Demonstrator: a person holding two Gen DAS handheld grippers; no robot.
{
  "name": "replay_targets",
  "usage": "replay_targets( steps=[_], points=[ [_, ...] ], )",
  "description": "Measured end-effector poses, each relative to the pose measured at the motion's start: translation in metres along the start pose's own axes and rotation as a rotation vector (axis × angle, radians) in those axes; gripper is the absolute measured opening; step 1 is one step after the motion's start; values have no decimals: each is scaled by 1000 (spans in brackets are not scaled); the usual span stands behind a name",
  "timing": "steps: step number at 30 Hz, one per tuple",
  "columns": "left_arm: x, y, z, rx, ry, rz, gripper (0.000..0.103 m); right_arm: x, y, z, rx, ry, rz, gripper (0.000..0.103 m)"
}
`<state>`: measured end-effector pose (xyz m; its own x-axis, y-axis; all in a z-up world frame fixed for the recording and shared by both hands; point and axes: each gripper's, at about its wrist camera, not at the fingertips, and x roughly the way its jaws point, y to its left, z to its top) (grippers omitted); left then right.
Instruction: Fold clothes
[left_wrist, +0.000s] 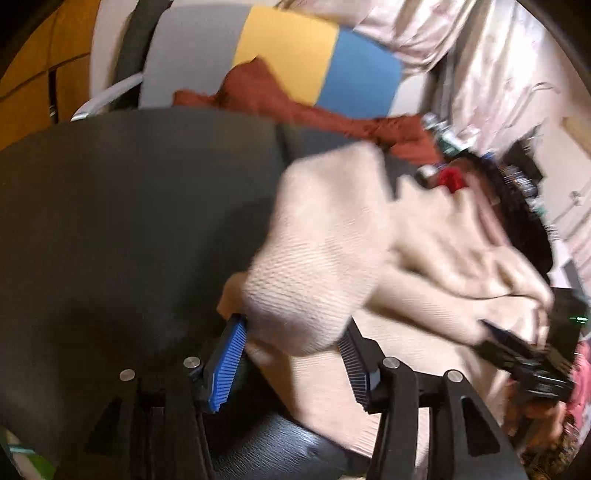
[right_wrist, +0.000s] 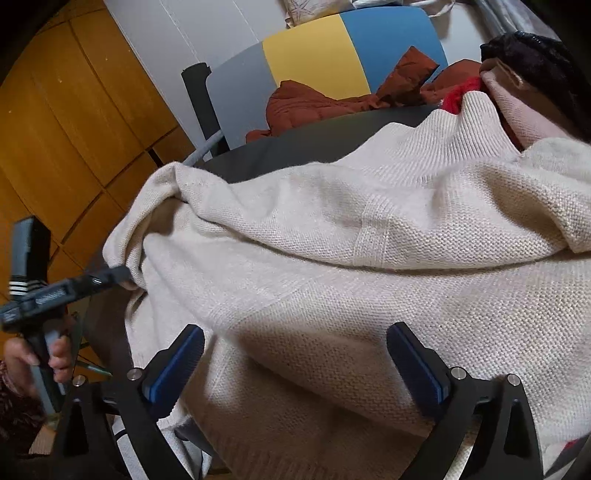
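Note:
A cream knitted sweater (right_wrist: 332, 258) lies bunched on the dark table (left_wrist: 110, 203). In the left wrist view my left gripper (left_wrist: 291, 354) stands open, and a thick fold of the sweater (left_wrist: 314, 266) bulges between its blue pads (left_wrist: 227, 362) without being pinched. My right gripper (right_wrist: 295, 365) is open wide over the sweater's near part, with the cloth lying under and between its fingers. The right wrist view shows the left gripper (right_wrist: 118, 275) at the sweater's left edge, held by a hand (right_wrist: 55, 354). At the right of the left wrist view, the right gripper (left_wrist: 495, 330) rests on the cloth.
A rust-red garment (left_wrist: 277, 96) lies at the table's far edge, in front of a chair back (right_wrist: 314, 55) in grey, yellow and blue. A black, hair-like thing (right_wrist: 535, 48) and something red (right_wrist: 456, 94) sit at the far right. Orange wooden panels (right_wrist: 55, 129) are on the left.

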<state>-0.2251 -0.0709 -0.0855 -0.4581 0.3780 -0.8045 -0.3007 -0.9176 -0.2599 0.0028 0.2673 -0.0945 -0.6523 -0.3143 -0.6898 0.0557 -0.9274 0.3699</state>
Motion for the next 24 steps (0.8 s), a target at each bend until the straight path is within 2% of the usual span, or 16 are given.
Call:
replay_targets(
  steps=[2, 3, 5, 7, 9, 13, 18, 21, 22, 24],
  points=[
    [-4, -3, -10, -29, 22, 7, 52, 2, 3, 2, -2, 4, 4, 101],
    [-2, -3, -8, -43, 28, -4, 47, 2, 3, 2, -2, 6, 8, 101],
    [1, -5, -2, -49, 37, -12, 28, 0, 2, 2, -2, 9, 14, 101],
    [-2, -10, 7, -38, 39, -14, 16, -1, 1, 2, 3, 12, 20, 101],
    [-11, -12, 19, -39, 27, -20, 15, -2, -1, 3, 19, 14, 26, 101],
    [-59, -9, 48, 2, -39, 46, 14, -8, -9, 3, 105, 2, 70, 101],
    [-132, 37, 70, 34, -66, 204, 14, -13, -8, 0, 143, 37, 104, 101],
    [-136, 60, 68, 70, -6, 308, 17, -13, -2, -2, 122, 60, 96, 101],
    [-125, 66, 65, 92, 45, 357, 18, -12, 0, -3, 114, 63, 91, 101],
    [-93, 80, 47, 119, 200, 442, 17, -11, 6, -3, 94, 70, 74, 101]
  ],
)
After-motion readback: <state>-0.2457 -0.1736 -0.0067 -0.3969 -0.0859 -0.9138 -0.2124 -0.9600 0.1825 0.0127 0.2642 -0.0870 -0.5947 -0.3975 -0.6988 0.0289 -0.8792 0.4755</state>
